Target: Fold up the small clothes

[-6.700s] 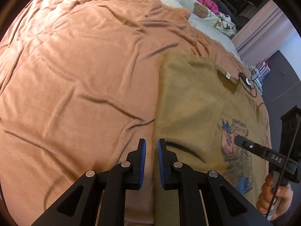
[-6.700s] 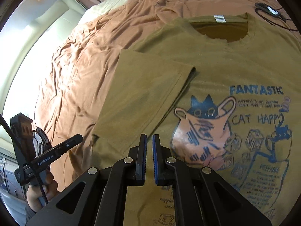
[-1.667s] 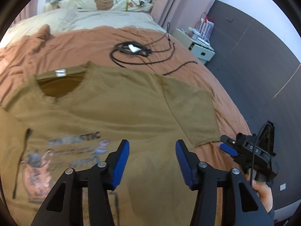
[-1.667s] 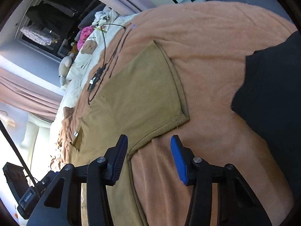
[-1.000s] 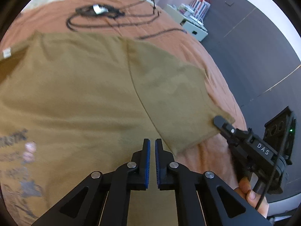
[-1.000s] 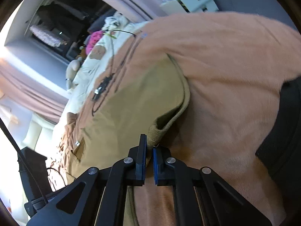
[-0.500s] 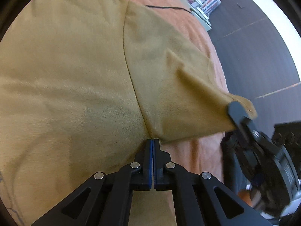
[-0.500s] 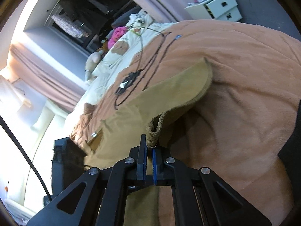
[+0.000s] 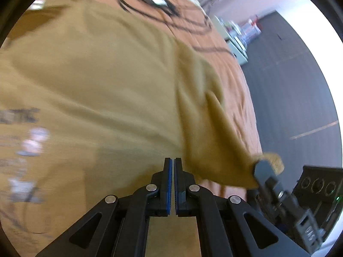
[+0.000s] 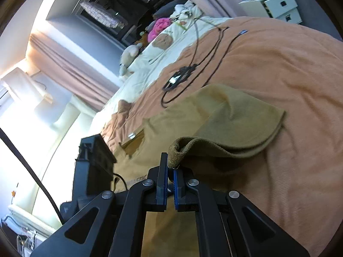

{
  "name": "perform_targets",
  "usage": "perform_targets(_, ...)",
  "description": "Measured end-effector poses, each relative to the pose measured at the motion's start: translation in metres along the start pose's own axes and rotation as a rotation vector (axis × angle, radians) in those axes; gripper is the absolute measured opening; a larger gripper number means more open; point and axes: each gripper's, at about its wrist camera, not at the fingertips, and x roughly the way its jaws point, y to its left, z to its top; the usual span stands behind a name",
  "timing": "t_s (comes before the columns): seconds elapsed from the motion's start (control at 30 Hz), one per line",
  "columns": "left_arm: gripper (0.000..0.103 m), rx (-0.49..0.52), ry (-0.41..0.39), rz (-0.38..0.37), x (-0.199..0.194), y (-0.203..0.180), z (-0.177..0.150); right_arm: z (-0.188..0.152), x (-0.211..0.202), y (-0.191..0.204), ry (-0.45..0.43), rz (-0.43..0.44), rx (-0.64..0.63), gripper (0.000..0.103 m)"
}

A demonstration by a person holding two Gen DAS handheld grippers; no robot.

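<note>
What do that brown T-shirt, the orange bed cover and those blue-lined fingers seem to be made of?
T-shirt: soft knit, probably cotton jersey; matte, with a visible weave at its pinched hem.
Bed cover: looks like a fleecy or brushed fabric; matte, finely ribbed and softly creased.
Fingers: rigid black plastic, apparently, slightly glossy, with metal pins and ridged blue pads, likely rubber.

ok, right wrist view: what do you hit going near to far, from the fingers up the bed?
Right gripper pinching the sleeve hem → tan T-shirt → black cable coil on the orange blanket → cream bedding → pink plush.
</note>
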Motion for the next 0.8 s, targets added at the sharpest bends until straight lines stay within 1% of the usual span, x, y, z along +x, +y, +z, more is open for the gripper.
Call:
perform_targets(0.07,0.000,-0.007,-0.016,0.015,-0.015,0.006,0.002,-0.002,0.003,0.002,0.019,-0.002,-0.017,0.001)
perform_targets(0.17,0.000,-0.015,-0.040,0.046,-0.032,0.016,0.003,-0.002,0.015,0.001,0.077,-0.035,-0.029,0.002)
perform_targets(0.23,0.000,-0.014,-0.054,0.055,-0.040,0.019,0.001,-0.003,0.027,-0.006,0.133,-0.063,-0.020,0.002)
perform_targets(0.3,0.000,-0.010,-0.057,0.067,-0.042,0.019,-0.001,-0.003,0.035,-0.017,0.182,-0.089,0.007,0.007)
perform_targets(0.33,0.000,-0.008,-0.057,0.070,-0.046,0.019,-0.001,-0.003,0.035,-0.022,0.190,-0.095,0.019,0.022)
perform_targets(0.37,0.000,-0.005,-0.056,0.074,-0.048,0.019,0.001,-0.002,0.033,-0.025,0.186,-0.093,0.029,0.049)
perform_targets(0.43,0.000,0.003,-0.056,0.079,-0.050,0.018,-0.001,0.002,0.022,-0.035,0.147,-0.097,0.047,0.080)
perform_targets(0.57,0.000,0.015,-0.053,0.086,-0.049,0.017,-0.002,0.010,0.006,-0.053,0.116,-0.079,0.105,0.080)
perform_targets(0.67,0.000,0.024,-0.052,0.090,-0.048,0.020,-0.003,0.018,0.003,-0.077,0.083,-0.122,0.171,0.080)
perform_targets(0.7,0.000,0.025,-0.050,0.089,-0.047,0.020,-0.002,0.023,0.004,-0.087,0.074,-0.114,0.201,0.080)
perform_targets(0.73,0.000,0.026,-0.047,0.091,-0.046,0.022,-0.002,0.026,0.006,-0.093,0.069,-0.111,0.224,0.079)
perform_targets(0.77,0.000,0.029,-0.043,0.094,-0.045,0.023,-0.002,0.029,0.007,-0.100,0.065,-0.117,0.252,0.073)
perform_targets(0.8,0.000,0.030,-0.040,0.096,-0.044,0.025,-0.001,0.032,0.011,-0.109,0.067,-0.126,0.288,0.070)
